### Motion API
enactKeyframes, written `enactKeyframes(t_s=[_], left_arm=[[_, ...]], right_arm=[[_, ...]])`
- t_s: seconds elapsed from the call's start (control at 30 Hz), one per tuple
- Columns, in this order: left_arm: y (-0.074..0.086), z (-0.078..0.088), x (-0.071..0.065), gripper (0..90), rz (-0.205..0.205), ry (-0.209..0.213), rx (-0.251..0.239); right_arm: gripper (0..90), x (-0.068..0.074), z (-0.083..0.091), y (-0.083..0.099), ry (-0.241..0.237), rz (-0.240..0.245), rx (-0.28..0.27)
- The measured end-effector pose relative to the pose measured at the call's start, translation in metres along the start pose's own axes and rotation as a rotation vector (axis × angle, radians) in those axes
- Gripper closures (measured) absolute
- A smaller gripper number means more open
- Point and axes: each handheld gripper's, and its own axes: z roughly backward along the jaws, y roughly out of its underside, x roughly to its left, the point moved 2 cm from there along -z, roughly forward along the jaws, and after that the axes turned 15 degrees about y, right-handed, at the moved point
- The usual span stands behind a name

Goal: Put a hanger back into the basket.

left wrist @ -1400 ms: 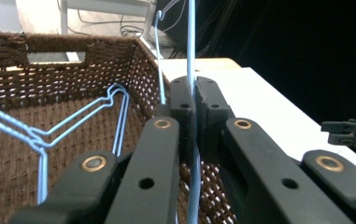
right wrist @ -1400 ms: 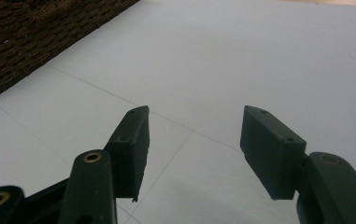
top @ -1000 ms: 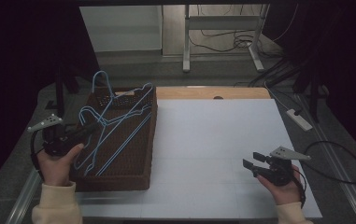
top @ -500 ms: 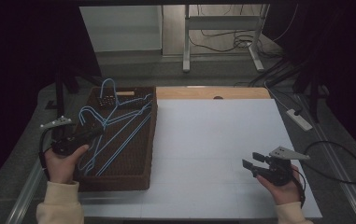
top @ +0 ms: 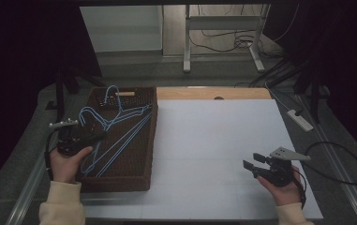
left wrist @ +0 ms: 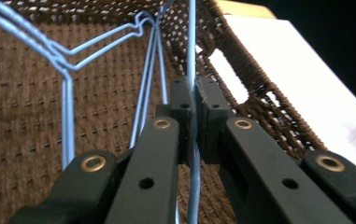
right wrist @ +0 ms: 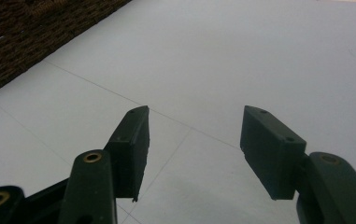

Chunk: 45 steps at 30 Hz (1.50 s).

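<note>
Light blue wire hangers [top: 120,126] lie in a dark brown woven basket [top: 138,176] at the table's left. My left gripper [top: 102,136] is shut on the wire of one blue hanger [left wrist: 192,42]; in the left gripper view the wire runs straight up between the closed pads, low over the basket floor [left wrist: 21,140]. My right gripper [top: 251,161] rests at the front right of the white table top [top: 213,136], held by a hand, open with nothing between its fingers. In the right gripper view the right gripper [right wrist: 194,140] has its jaws spread over bare white surface.
The basket's right wall [left wrist: 259,100] borders the white surface. A wooden strip [top: 213,93] lies along the table's far edge. A white power strip [top: 299,119] and cables lie on the floor to the right. A metal stand [top: 185,47] is behind the table.
My left hand has lowered the held hanger down into the basket, and the hangers sit flatter. The right gripper has stayed where it was.
</note>
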Motion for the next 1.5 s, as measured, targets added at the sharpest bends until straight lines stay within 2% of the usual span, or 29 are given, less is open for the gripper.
enactKeyframes(t_s=[0.1, 0.3, 0.43, 0.53, 0.63, 0.7, 0.77, 1.0, 1.13, 1.27, 1.4, 1.5], left_arm=[[0.000, -0.001, 0.002, 85.6, 0.016, -0.048, 0.018], [-0.001, -0.004, 0.002, 84.1, 0.017, -0.105, 0.040], [-0.001, -0.005, 0.002, 78.3, 0.015, -0.119, 0.036], [-0.002, -0.004, 0.001, 74.2, -0.010, -0.137, 0.022], [-0.003, -0.001, -0.003, 63.4, -0.060, -0.134, 0.009], [-0.005, 0.001, -0.005, 56.4, -0.075, -0.127, -0.001], [-0.005, 0.002, -0.007, 56.4, -0.093, -0.129, 0.012], [-0.006, 0.005, -0.010, 53.0, -0.083, -0.115, 0.003], [-0.008, 0.008, -0.015, 52.1, -0.092, -0.099, 0.004], [-0.006, 0.011, -0.023, 50.8, -0.109, -0.070, 0.017], [0.001, 0.016, -0.030, 47.5, -0.130, -0.024, 0.018], [0.009, 0.020, -0.036, 46.8, -0.161, 0.005, 0.017]], right_arm=[[43.2, 0.000, 0.000, 0.000, 0.000, -0.001, 0.001], [43.2, 0.000, 0.000, 0.000, -0.001, 0.000, 0.003], [43.2, 0.001, 0.000, 0.000, -0.003, 0.000, 0.003], [43.2, 0.001, 0.000, 0.000, -0.004, 0.001, 0.004], [43.2, 0.002, 0.001, -0.001, -0.005, 0.004, 0.002], [43.2, 0.002, 0.001, -0.001, -0.006, 0.001, 0.000], [43.2, 0.002, 0.001, -0.001, -0.006, 0.002, 0.001], [43.2, 0.002, 0.001, -0.001, -0.007, -0.001, -0.002], [43.2, 0.004, 0.001, -0.001, -0.012, 0.002, -0.003], [43.2, 0.003, 0.001, -0.002, -0.013, 0.001, -0.004], [43.2, 0.003, 0.002, -0.002, -0.014, -0.006, -0.007], [43.2, 0.003, 0.002, -0.002, -0.015, -0.005, -0.007]])
